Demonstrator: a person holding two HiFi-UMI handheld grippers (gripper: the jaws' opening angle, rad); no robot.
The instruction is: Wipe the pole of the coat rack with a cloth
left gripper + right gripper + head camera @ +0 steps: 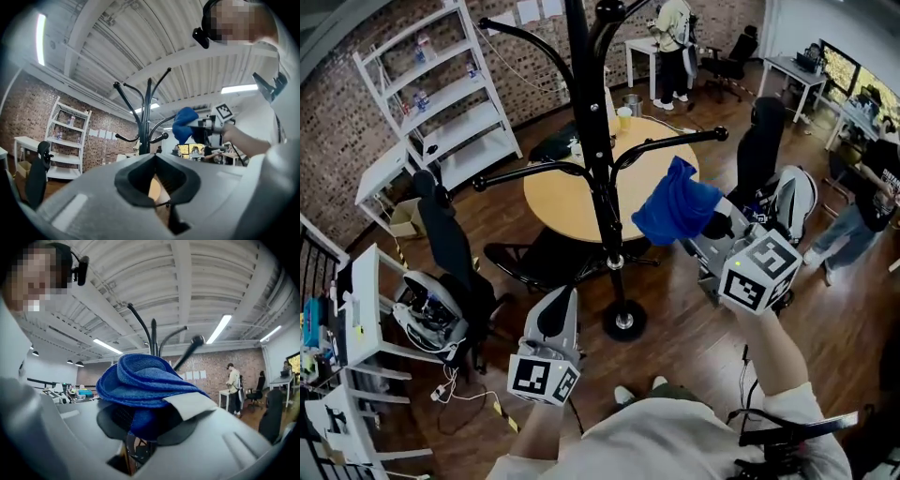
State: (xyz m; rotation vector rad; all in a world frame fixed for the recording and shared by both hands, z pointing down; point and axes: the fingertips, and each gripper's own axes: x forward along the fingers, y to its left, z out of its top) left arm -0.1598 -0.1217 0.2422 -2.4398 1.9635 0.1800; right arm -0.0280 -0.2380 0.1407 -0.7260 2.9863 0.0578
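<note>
Right now, clenched on a crumpled blue woven cloth [675, 211] with the right gripper [714, 225], a pale tag [187, 404] poking from the folds. Held up in the air just right of the tall black metal pole of the coat rack [598, 159], near it but apart, not yet touching. Stands upright, long axis vertical, rising from a round base [624, 322] to curved hooks [666, 142]. Lower down and left of that foot, the left gripper [561, 298], jaws pressed together on nothing. Probably calls for a short reach leftward with the right gripper, the nearer one at working height, then strokes up and down along the shaft.
</note>
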